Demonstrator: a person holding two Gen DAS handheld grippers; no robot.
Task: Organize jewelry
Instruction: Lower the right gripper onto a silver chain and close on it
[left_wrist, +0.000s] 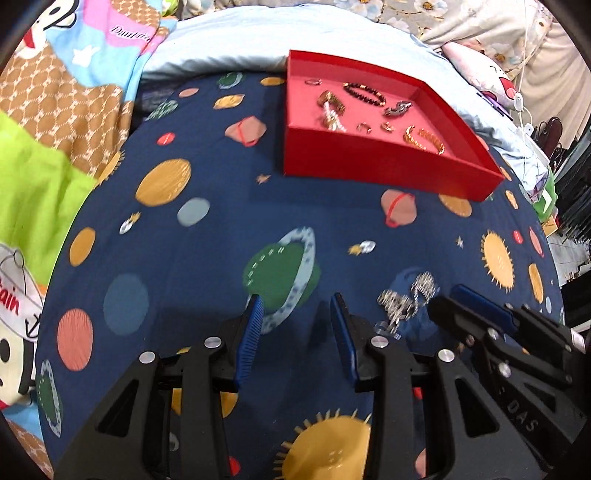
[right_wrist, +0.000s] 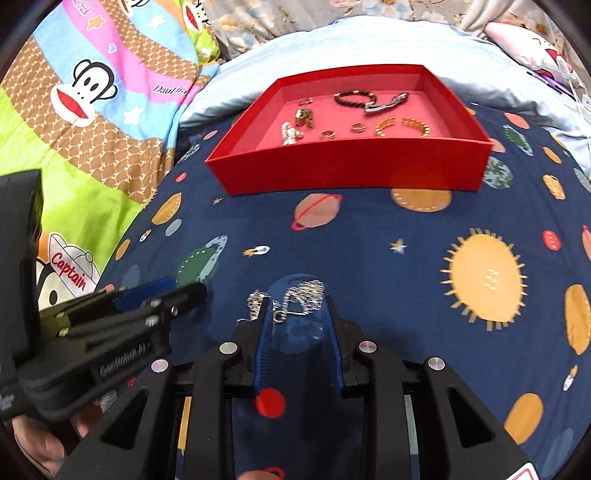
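A silver chain (right_wrist: 295, 299) lies on the dark blue planet-print sheet, between and just ahead of my right gripper's (right_wrist: 297, 306) open blue fingers; it also shows in the left wrist view (left_wrist: 406, 295). My left gripper (left_wrist: 297, 306) is open and empty, to the left of the chain. A red tray (left_wrist: 388, 162) farther back holds a dark bead bracelet (left_wrist: 364, 92), gold bracelets (left_wrist: 424, 138), rings and other pieces; it also shows in the right wrist view (right_wrist: 351, 170).
A light blue pillow (right_wrist: 332, 48) lies behind the tray. A cartoon-print quilt (right_wrist: 92, 110) covers the left side. The bed's right edge drops off near a white cable (left_wrist: 524, 110).
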